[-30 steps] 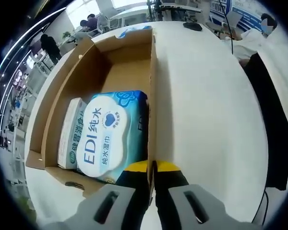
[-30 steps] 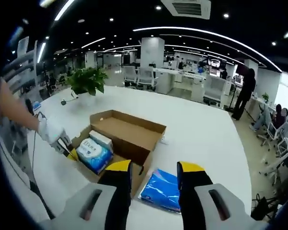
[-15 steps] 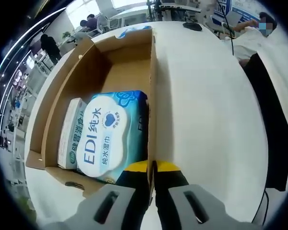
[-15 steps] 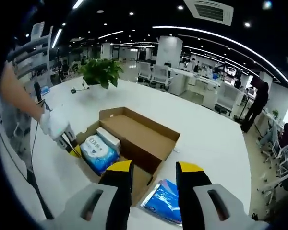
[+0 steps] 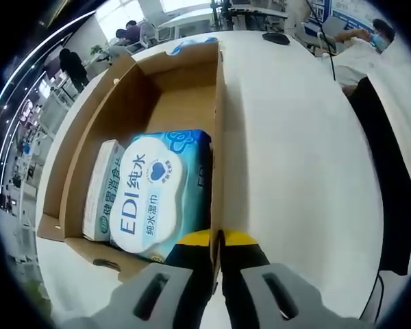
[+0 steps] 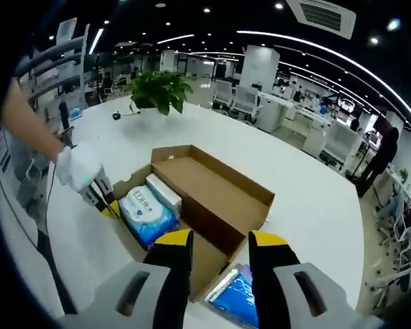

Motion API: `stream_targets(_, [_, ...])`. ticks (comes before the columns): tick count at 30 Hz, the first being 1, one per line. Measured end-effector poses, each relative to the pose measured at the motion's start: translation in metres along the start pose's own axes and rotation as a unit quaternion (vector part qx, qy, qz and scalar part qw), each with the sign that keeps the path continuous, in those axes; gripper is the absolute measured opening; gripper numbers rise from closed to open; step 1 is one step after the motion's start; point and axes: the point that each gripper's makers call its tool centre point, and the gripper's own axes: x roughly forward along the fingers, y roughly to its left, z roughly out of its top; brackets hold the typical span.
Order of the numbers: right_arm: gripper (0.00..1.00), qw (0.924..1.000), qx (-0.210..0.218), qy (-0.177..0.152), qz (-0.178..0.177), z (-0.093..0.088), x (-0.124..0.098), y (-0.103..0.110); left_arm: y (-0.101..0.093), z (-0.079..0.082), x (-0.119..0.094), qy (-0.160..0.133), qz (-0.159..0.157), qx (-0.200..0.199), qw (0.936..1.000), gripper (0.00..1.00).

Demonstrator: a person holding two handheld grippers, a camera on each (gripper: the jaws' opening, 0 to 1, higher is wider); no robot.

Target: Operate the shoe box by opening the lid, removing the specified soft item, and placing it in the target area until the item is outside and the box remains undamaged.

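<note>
The shoe box (image 5: 157, 103) lies open on the white table (image 5: 294, 171), and the wet wipes pack (image 5: 157, 195) rests inside at its near end, touching a slimmer white packet (image 5: 103, 188) at its 9 o'clock side. The left gripper (image 5: 218, 240) has its yellow-tipped jaws closed on the box's right wall. In the right gripper view the right gripper (image 6: 219, 243) hangs above the box (image 6: 205, 199) with jaws apart and empty — a blue packet (image 6: 234, 301) lies on the table at 5 o'clock, a potted plant (image 6: 161, 89) at 11.
</note>
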Motion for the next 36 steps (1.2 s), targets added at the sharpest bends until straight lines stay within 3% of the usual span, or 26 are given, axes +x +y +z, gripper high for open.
stream_targets(11, [0.31,0.9987,-0.038,0.009,0.032,0.013,0.018,0.017,0.000,0.000,0.000,0.000,0.000,0.000,1.0000,0.02])
stream_targets(19, [0.30,0.9968,-0.064,-0.003,0.048,0.028,0.028,0.023,0.000,0.000,0.000,-0.001,0.003,-0.001,1.0000,0.02])
stream_targets(26, [0.29,0.9951,-0.076,-0.002,0.063,0.031,0.036,0.028,0.000,0.000,0.000,-0.002,0.002,0.000,1.0000,0.02])
stream_targets(33, [0.29,0.9878,-0.107,0.012,0.113,0.041,0.051,0.039,0.000,0.001,0.000,-0.002,0.001,0.000,1.0000,0.02])
stream_targets(36, [0.29,0.9813,-0.147,0.031,0.120,0.038,0.059,0.043,-0.001,0.001,0.000,-0.003,0.002,0.001,1.0000,0.02])
